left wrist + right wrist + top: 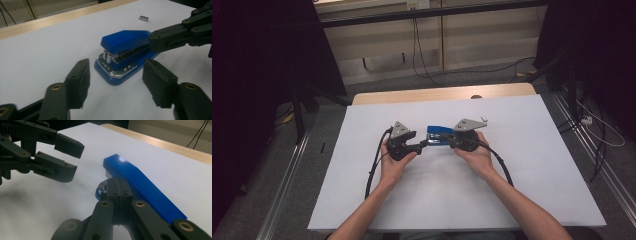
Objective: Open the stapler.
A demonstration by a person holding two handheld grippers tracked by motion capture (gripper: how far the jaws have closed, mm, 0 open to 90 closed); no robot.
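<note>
My two grippers met at a blue stapler near the middle of the worktop

The stapler (438,135) lay flat on the white worktop (522,190). My right gripper (117,188) had its jaws pressed together, resting against the stapler's rear end; I could not tell whether they pinched it. My left gripper (116,82) stood part open, empty, the stapler's nose at its twelve o'clock. A small staple block (143,18) lay at one o'clock

White-topped table (532,165) with wooden edge, grey floor (272,170), pale wall panels (472,40), perhaps dark curtains at the sides.
</note>
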